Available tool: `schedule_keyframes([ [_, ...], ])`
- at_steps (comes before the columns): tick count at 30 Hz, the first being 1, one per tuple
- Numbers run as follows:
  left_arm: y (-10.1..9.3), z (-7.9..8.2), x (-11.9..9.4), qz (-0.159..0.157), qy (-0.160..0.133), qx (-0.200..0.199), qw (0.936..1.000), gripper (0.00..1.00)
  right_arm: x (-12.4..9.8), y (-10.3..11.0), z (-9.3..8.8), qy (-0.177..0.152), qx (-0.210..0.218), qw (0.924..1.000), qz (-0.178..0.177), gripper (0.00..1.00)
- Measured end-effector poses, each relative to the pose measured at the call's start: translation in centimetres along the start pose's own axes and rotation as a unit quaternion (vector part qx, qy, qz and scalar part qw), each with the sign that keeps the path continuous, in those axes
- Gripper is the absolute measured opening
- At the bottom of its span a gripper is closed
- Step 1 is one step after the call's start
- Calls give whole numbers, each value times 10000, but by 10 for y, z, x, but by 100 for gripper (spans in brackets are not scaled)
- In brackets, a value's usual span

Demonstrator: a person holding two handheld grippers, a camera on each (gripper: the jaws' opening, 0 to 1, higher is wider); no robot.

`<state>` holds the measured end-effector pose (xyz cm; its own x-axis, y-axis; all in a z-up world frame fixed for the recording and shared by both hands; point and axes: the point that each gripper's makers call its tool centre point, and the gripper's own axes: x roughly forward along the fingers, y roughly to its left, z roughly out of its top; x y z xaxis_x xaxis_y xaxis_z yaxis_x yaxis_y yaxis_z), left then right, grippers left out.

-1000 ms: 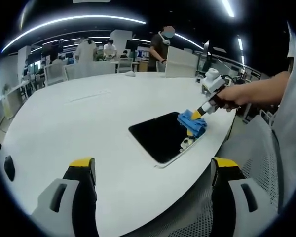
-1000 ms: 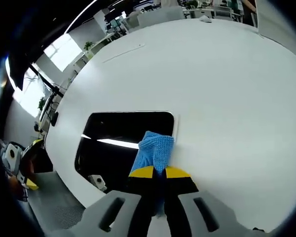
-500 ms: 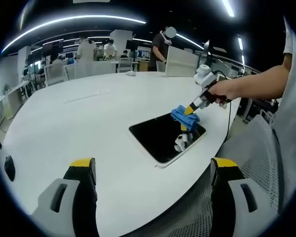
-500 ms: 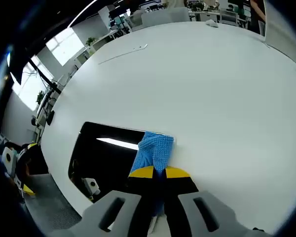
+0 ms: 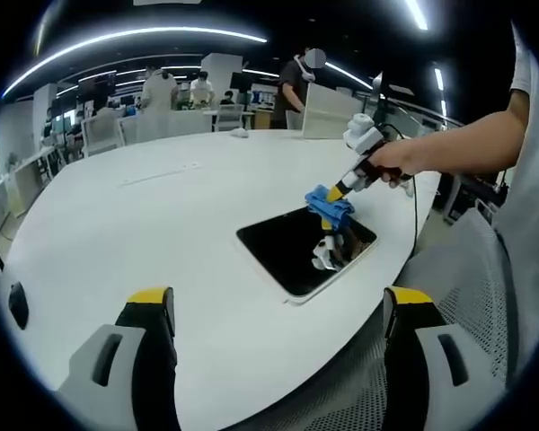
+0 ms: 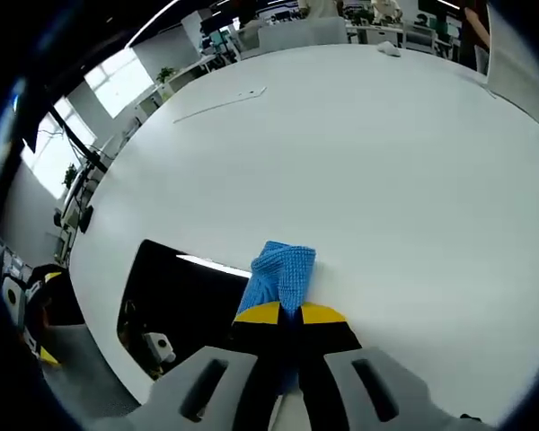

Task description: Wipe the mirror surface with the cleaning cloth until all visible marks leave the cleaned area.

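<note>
Right claw (image 6: 283, 314) is clamped on the blue cleaning cloth (image 6: 278, 274), pressing it at the mirror's (image 5: 292, 247) far edge, near the desk's (image 5: 144, 224) right edge. Left claw (image 5: 278, 310) hovers over the desk's near edge with its jaws spread wide, holding nothing, well apart from the mirror.
</note>
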<state>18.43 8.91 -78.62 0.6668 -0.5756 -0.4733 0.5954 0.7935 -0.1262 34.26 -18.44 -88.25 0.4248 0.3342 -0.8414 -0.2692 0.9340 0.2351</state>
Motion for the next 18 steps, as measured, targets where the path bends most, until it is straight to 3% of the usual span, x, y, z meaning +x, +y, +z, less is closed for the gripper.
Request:
schedule_keyframes([
  [8,1,0,0,22,-11,5,10000,97,1,-3,-1,-93,177,9997,122,0],
  [10,1,0,0,20,-6,5,10000,97,-3,1,-3,-94,758,9967,286,0],
  [18,2,-2,0,11,4,16,10000,97,-35,-13,6,-371,487,9980,124,0],
])
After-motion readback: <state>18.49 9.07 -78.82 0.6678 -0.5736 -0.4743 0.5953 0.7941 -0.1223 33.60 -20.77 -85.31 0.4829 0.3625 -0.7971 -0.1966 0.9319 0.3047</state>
